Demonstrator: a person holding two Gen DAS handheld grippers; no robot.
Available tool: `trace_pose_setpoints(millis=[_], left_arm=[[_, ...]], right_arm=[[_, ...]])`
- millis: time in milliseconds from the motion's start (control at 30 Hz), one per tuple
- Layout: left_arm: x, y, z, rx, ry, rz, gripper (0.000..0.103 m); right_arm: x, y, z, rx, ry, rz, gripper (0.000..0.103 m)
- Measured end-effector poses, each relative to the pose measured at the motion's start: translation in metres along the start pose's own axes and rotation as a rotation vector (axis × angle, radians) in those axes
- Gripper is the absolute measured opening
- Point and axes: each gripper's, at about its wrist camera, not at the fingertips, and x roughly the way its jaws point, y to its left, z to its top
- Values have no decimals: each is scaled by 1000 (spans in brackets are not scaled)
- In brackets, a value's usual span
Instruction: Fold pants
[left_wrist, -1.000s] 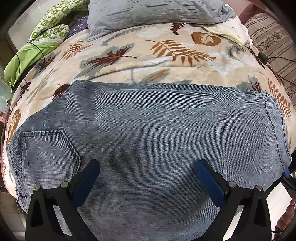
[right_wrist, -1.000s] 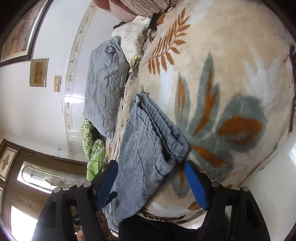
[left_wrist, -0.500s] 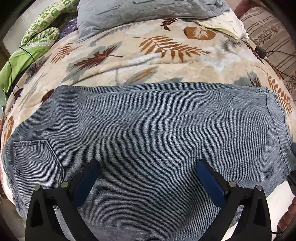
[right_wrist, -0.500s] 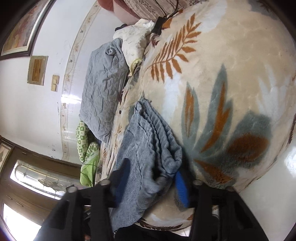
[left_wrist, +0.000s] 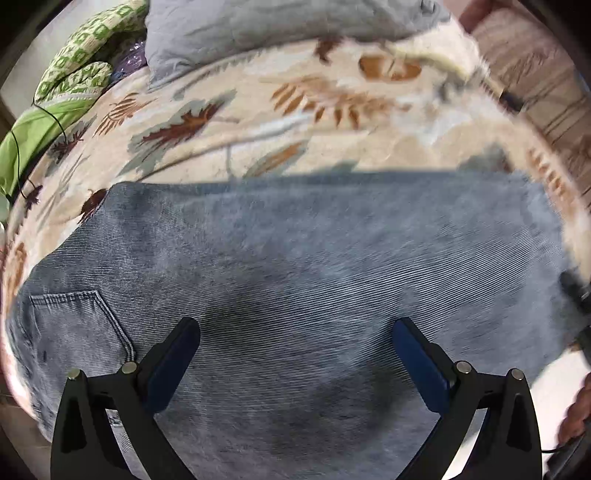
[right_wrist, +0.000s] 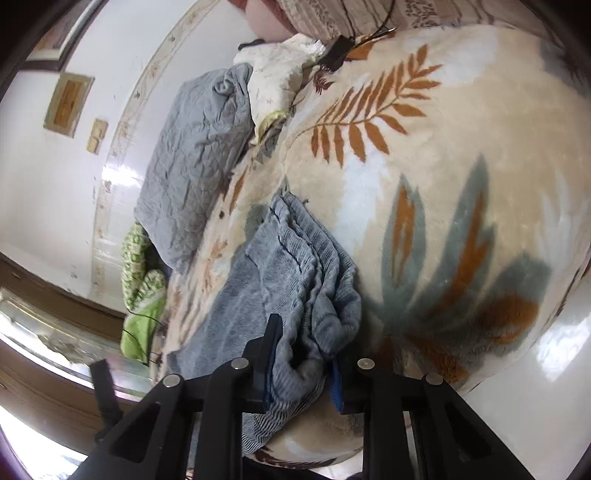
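Pants (left_wrist: 295, 266): they are lying flat on the leafy blanket (left_wrist: 229, 122), filling the middle of the left view.
Left gripper (left_wrist: 295, 350): you are holding it wide apart over the denim, maybe not touching.
Right gripper (right_wrist: 301, 360): you are closing it on the bunched pant end, low in the right view.

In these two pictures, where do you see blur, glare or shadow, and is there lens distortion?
Left wrist view: strong motion blur toward the right edge; the jeans carry a soft dark shadow between the left claw's pads, and the leaf-print blanket bulges like a dome. Right wrist view: mostly sharp; bright glare on the glossy white wall; the fisheye lens curves the whole room.
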Motion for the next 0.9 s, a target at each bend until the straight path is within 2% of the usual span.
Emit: trace_pose_setpoints(millis=[100,267,533,700,900], left_arm=[[2,3,1,-11,5,-21,103],[-9,14,4,-30,-12,-47,103],[-32,83,3,-223,-36,-68,103],[-51,123,-8,-315,-71,-75,103],[-58,160,-20,-380,-97,-80,103]], right_arm=[[1,0,3,14,-7,13,24],[-14,38,6,-137,-39,3,17],[-17,121,-1,-339,-36,5,16],[5,174,-33,-462,36,11,15],[39,208,-88,-548,161,20,15]])
